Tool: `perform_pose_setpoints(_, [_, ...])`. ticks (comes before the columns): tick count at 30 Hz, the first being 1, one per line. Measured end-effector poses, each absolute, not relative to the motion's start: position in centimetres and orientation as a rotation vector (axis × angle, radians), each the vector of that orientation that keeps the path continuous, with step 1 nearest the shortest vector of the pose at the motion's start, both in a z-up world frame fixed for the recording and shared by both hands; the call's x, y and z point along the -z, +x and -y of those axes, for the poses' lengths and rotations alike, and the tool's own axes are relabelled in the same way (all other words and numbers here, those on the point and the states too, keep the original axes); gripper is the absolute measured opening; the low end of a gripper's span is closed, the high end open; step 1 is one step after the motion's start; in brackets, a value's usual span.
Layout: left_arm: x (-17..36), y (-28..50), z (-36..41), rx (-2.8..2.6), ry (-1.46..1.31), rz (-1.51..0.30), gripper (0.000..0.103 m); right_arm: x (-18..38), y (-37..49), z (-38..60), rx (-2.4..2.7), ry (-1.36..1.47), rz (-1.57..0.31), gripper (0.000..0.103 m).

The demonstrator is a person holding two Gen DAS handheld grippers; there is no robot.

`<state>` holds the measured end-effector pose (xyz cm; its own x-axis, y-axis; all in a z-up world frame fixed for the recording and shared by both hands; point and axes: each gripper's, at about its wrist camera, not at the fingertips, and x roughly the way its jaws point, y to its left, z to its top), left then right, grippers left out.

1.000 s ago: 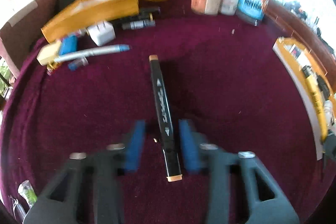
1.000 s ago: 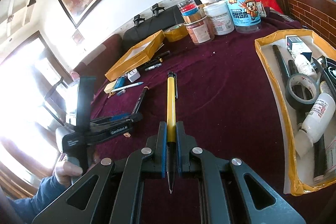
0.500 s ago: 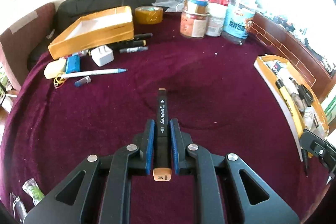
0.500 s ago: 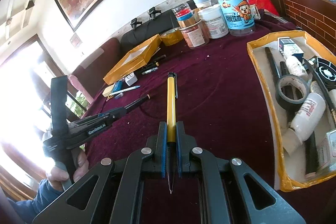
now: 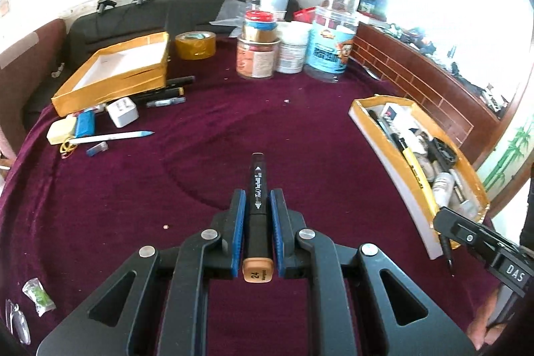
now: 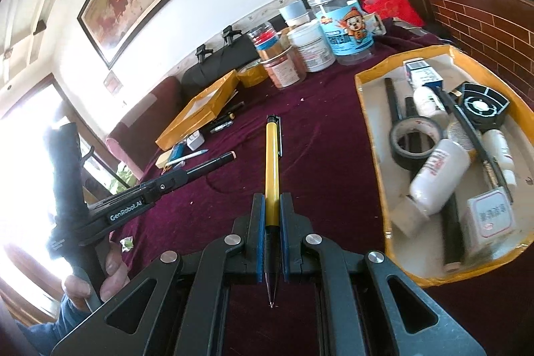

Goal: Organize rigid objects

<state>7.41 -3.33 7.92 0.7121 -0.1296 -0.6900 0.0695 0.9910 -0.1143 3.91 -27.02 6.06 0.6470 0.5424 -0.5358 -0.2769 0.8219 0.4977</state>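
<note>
My left gripper (image 5: 256, 194) is shut on a black marker (image 5: 257, 189) with tan caps, held above the maroon cloth (image 5: 133, 206). My right gripper (image 6: 272, 197) is shut on a yellow pen (image 6: 272, 155) with a black tip pointing back at the camera. The left gripper with its marker also shows in the right wrist view (image 6: 213, 163), off to the left. A yellow-rimmed tray (image 6: 370, 129) holding black tape, white bottles and pens lies right of the right gripper; it also shows in the left wrist view (image 5: 393, 169).
An empty yellow tray (image 5: 110, 85) sits far left, with a white plug (image 5: 122, 112), pens, a blue item and a white pen (image 5: 113, 136) beside it. A tape roll (image 5: 196, 44) and several jars (image 5: 330, 32) stand at the back. Small plastic bags (image 5: 36, 294) lie near left.
The left gripper has closed on the black marker and lifted it off the cloth, drawing back. The right gripper has kept the yellow pen and shifted slightly towards the filled tray.
</note>
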Motion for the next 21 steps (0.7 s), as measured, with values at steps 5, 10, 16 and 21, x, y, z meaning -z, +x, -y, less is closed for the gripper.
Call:
perform_pose_setpoints(5, [-8.8,7.2,4.6,0.14,-0.085,-0.756,0.012,-6.4,3.7,28.6,-0.455,0.414,-0.71,0.008])
perform_pose_setpoints(10, [-10.5,7.1,7.1,0.179,-0.069,-0.72,0.012,-6.8,3.9,31.6,-0.398,0.454,-0.682,0.008])
perform_pose_setpoints(16, [-12.5,7.3,11.6,0.253,-0.043,-0.672,0.012,-7.2,4.0,35.0,-0.324,0.491,-0.661,0.008])
perform_pose_setpoints(21, [-13.1,7.9,15.5,0.31,-0.021,-0.664,0.012,-7.3,4.2,37.6,-0.251,0.489,-0.648,0.008])
